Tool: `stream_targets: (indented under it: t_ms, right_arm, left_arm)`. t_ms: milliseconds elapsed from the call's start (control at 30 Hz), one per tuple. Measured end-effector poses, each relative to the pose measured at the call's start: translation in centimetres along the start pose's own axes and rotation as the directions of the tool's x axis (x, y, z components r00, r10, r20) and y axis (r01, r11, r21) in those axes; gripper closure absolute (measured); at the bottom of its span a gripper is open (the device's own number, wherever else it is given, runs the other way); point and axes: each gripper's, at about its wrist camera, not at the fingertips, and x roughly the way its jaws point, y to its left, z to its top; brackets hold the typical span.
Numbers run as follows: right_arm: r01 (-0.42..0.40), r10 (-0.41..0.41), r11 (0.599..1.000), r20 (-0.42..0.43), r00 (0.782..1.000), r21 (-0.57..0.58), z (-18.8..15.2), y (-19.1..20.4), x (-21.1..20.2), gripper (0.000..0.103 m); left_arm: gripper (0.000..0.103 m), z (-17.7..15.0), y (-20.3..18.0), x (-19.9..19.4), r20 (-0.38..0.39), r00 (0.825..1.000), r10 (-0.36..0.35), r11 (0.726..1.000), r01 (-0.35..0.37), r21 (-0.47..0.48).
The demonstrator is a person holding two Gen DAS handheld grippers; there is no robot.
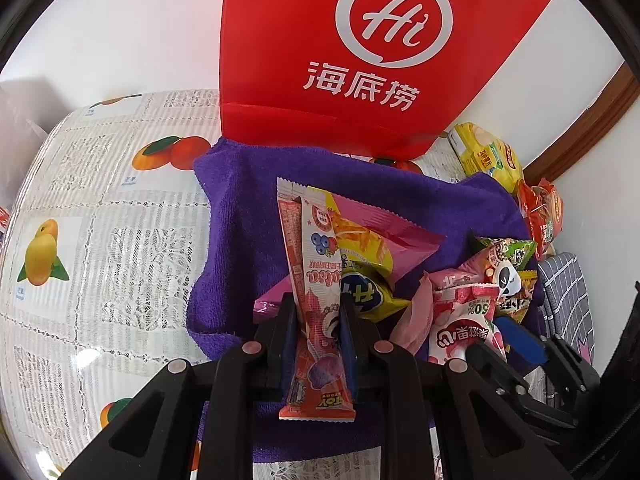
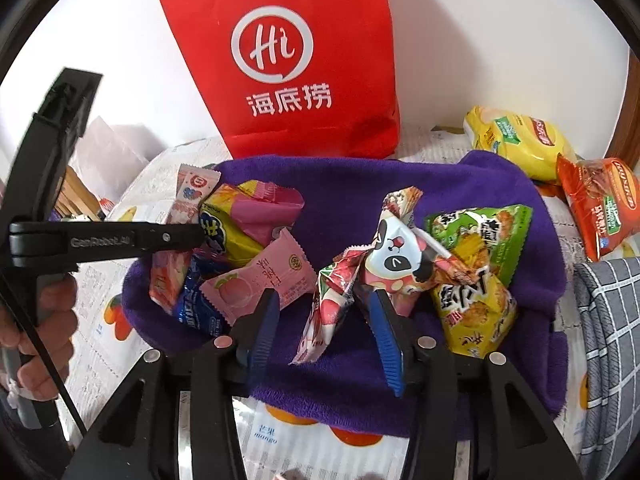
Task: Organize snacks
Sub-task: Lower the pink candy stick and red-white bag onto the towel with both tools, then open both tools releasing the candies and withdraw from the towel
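Left claw (image 1: 319,312) hides sachet (image 1: 316,280) middle.

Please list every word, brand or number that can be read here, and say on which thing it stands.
"Hi" and "海底捞": red bag.
"GenRobot.AI": left gripper.
"50%": pink packet, printed upside down.
"mango": tablecloth.
Print on the other snack packets is too small or distorted to read.

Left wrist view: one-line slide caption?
Left gripper shut on a long pink snack stick pack above the purple towel, red bag standing behind.
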Motion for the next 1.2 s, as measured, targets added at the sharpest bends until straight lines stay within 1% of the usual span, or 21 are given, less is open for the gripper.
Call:
stream_targets:
  t_ms: [167,267,367,467,533,600,733,800,933,1100,1200]
  right_arm:
    - [0.005,-0.005,1.0,0.026,1.0,0.01,-0.2,-0.2,-2.1,0.054]
    - [0.014,-0.015,1.0,0.037,0.999,0.018,-0.7,-0.5,-3.4,0.051]
    - [0.029,-0.03,0.999,0.042,0.999,0.031,-1.6,-1.1,-4.7,0.051]
    - [0.037,-0.039,0.998,0.038,0.999,0.053,-2.6,-1.7,-5.6,0.051]
    - [0.042,-0.044,0.997,0.03,0.999,0.065,-3.4,-2.1,-6.1,0.051]
    - [0.056,-0.058,0.996,0.021,0.998,0.073,-4.4,-2.4,-6.5,0.05]
    - [0.068,-0.066,0.993,-0.017,0.998,0.096,-6.7,-3.1,-7.0,0.05]
    - [0.062,-0.059,0.993,-0.036,0.998,0.103,-7.9,-3.3,-7.2,0.05]
    - [0.082,-0.078,0.995,-0.07,0.994,0.051,-10.1,-3.0,-7.5,0.05]
    - [0.055,-0.057,0.998,-0.097,0.994,-0.019,-12.5,-1.9,-8.2,0.05]
    - [0.089,-0.099,0.991,-0.106,0.989,-0.095,-13.2,-0.6,-7.6,0.05]
  left_arm:
    - [0.083,-0.1,-0.2,0.1,-0.01,1.0,-0.008,1.0,0.008,0.004]
    - [0.083,-0.2,-0.3,0.3,-0.017,1.0,-0.009,1.0,0.009,0.011]
    - [0.082,-0.2,-0.4,0.4,-0.031,0.999,-0.012,1.0,0.012,0.012]
    - [0.07,-0.2,-0.5,0.4,-0.051,0.999,-0.014,1.0,0.014,0.013]
    - [0.066,-0.3,-0.6,0.2,-0.052,0.999,-0.009,1.0,0.01,0.014]
    - [0.056,-0.3,-0.9,-0.3,-0.052,0.999,-0.003,1.0,0.004,0.027]
    - [0.053,-0.4,-1.4,-1.6,-0.024,1.0,0.013,0.999,-0.011,0.047]
    - [0.052,-0.4,-1.6,-2.3,-0.014,1.0,-0.002,0.999,0.002,0.051]
    - [0.051,-0.5,-1.8,-3.6,-0.002,0.999,-0.038,0.998,0.038,0.057]
    - [0.048,-0.5,-2.2,-4.9,0.022,0.998,-0.059,0.996,0.057,0.068]
    - [0.048,-0.5,-2.3,-5.1,0.022,0.997,-0.068,0.996,0.067,0.064]
